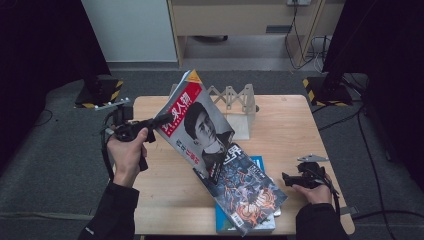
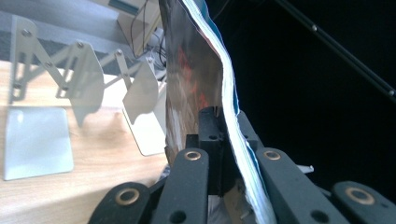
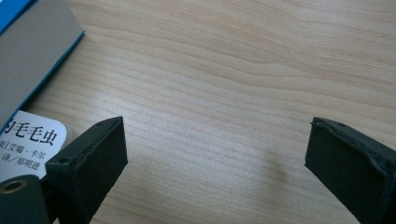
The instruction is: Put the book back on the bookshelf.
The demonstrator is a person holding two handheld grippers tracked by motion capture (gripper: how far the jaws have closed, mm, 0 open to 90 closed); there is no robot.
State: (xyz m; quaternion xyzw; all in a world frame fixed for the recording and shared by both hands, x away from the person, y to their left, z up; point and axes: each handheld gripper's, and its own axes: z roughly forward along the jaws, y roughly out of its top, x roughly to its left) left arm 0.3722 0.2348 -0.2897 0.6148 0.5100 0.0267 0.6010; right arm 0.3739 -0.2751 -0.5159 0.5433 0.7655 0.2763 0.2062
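My left gripper [image 1: 162,120] is shut on the edge of a red-and-grey magazine [image 1: 197,122], which it holds tilted up above the table's left-middle. In the left gripper view the magazine's page edges [image 2: 231,116] run up between the two black jaws. Below it a second magazine with a dark illustrated cover [image 1: 250,190] lies on a blue book [image 1: 260,162] near the front edge. My right gripper [image 1: 286,178] rests low at the table's right front, open; in the right gripper view its pads [image 3: 98,154] stand wide apart over bare wood, beside the book's corner [image 3: 32,51].
A white metal expanding book rack [image 1: 235,100] stands at the back middle of the wooden table [image 1: 295,130]; its plates [image 2: 86,88] show close behind the lifted magazine. Dark stands with striped bases sit on the carpet at both back corners.
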